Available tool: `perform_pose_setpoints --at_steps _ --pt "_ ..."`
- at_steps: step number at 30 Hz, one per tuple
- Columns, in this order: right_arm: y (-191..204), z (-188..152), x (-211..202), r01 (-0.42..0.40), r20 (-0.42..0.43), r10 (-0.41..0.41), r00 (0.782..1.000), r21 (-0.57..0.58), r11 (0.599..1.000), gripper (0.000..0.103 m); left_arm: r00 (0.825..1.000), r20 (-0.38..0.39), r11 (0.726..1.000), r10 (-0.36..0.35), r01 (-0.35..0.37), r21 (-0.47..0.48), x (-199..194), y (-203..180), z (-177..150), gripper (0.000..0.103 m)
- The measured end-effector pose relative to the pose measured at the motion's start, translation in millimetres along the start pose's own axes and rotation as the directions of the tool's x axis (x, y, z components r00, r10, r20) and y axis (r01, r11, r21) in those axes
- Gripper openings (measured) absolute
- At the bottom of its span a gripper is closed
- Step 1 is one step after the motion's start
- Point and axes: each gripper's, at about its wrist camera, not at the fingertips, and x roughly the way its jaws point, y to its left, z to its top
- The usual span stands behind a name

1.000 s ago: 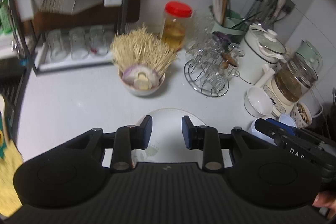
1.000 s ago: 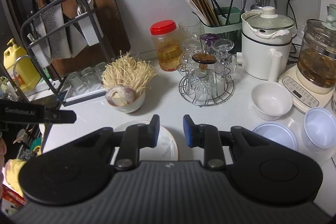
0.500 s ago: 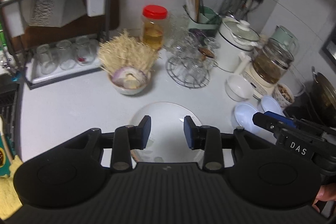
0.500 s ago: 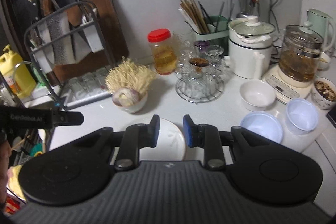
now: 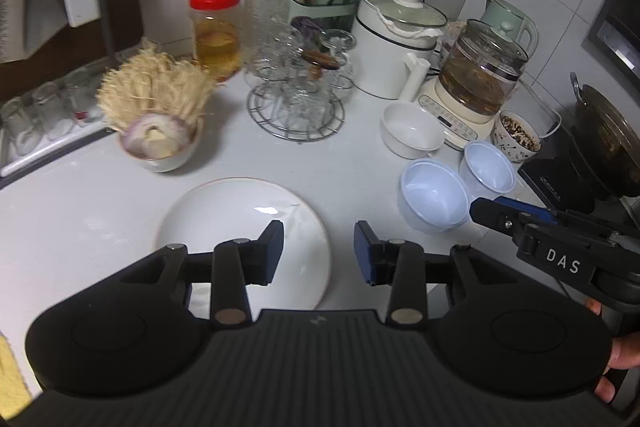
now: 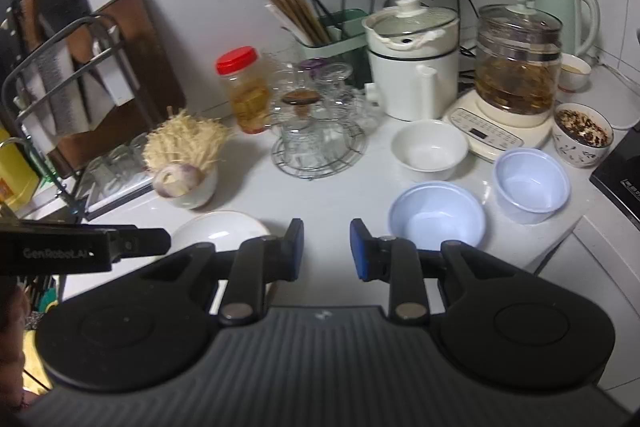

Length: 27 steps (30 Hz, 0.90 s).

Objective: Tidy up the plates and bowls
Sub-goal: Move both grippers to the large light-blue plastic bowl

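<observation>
A large white plate point(image 5: 236, 223) lies flat on the white counter, just under my left gripper point(image 5: 318, 251), which is open and empty above its right edge. The plate also shows in the right wrist view point(image 6: 218, 229). My right gripper point(image 6: 326, 249) is open and empty above bare counter, between the plate and a pale blue bowl point(image 6: 436, 217). A second, taller pale blue bowl point(image 6: 530, 185) and a white bowl point(image 6: 428, 149) stand behind it. In the left wrist view these are the wide blue bowl point(image 5: 434, 195), tall blue bowl point(image 5: 488, 173) and white bowl point(image 5: 412, 135).
A bowl of enoki mushrooms and onion point(image 5: 158, 131), a wire rack of glasses point(image 5: 296, 103), a red-lidded jar point(image 5: 216, 31), a white cooker point(image 5: 394, 47), a glass kettle point(image 5: 478, 79), a patterned bowl of grains point(image 6: 582, 139) and a dish rack point(image 6: 68, 99) crowd the back. The counter edge drops off at right.
Both grippers have pulled back and risen, and both views have swung right. The jaws have stayed open and empty. The blue bowls have come fully into the left wrist view.
</observation>
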Motion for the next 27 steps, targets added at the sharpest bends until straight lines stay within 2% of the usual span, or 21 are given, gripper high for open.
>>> perform_pose_setpoints --at_steps 2,5,9,14,15,17,18,22,27 --pt "-13.5 1.6 3.4 0.016 -0.009 -0.016 1.0 0.01 1.0 0.029 1.0 -0.004 1.0 -0.01 0.01 -0.025 11.9 -7.2 5.3 0.046" --pt "-35.0 3.1 8.6 0.04 -0.013 -0.04 0.999 0.027 0.999 0.029 0.999 -0.02 0.998 -0.031 0.03 -0.062 34.2 -17.3 14.9 0.053" --pt "-64.0 4.3 18.8 0.07 -0.035 -0.067 0.997 0.072 0.995 0.029 0.999 -0.03 0.998 -0.043 0.041 -0.051 64.0 -34.2 25.5 0.06" --pt "-91.8 13.8 28.4 0.093 -0.048 -0.088 0.995 0.105 0.99 0.03 0.995 -0.077 0.996 -0.06 0.055 -0.066 104.7 -48.8 37.0 0.061" --pt "-96.6 16.6 31.7 0.101 -0.048 -0.096 0.994 0.113 0.988 0.034 0.995 -0.082 0.996 -0.064 0.059 -0.065 110.6 -51.8 39.1 0.061" --pt "-107.8 19.5 38.4 0.115 -0.047 -0.11 0.993 0.138 0.984 0.053 0.992 -0.101 0.995 -0.071 0.064 -0.071 124.0 -56.0 43.3 0.061" --pt "-113.5 20.5 41.8 0.122 -0.056 -0.115 0.992 0.158 0.98 0.058 0.99 -0.117 0.995 -0.073 0.064 -0.078 131.1 -57.8 45.3 0.061" --pt "-135.2 20.4 55.0 0.099 -0.089 -0.083 0.993 0.205 0.974 0.06 0.988 -0.152 1.0 -0.026 0.028 0.014 156.5 -74.1 54.6 0.061" --pt "-161.8 17.4 71.8 0.099 -0.129 -0.064 0.99 0.287 0.953 0.06 0.98 -0.196 0.998 -0.04 0.049 0.043 183.9 -81.2 64.0 0.061"
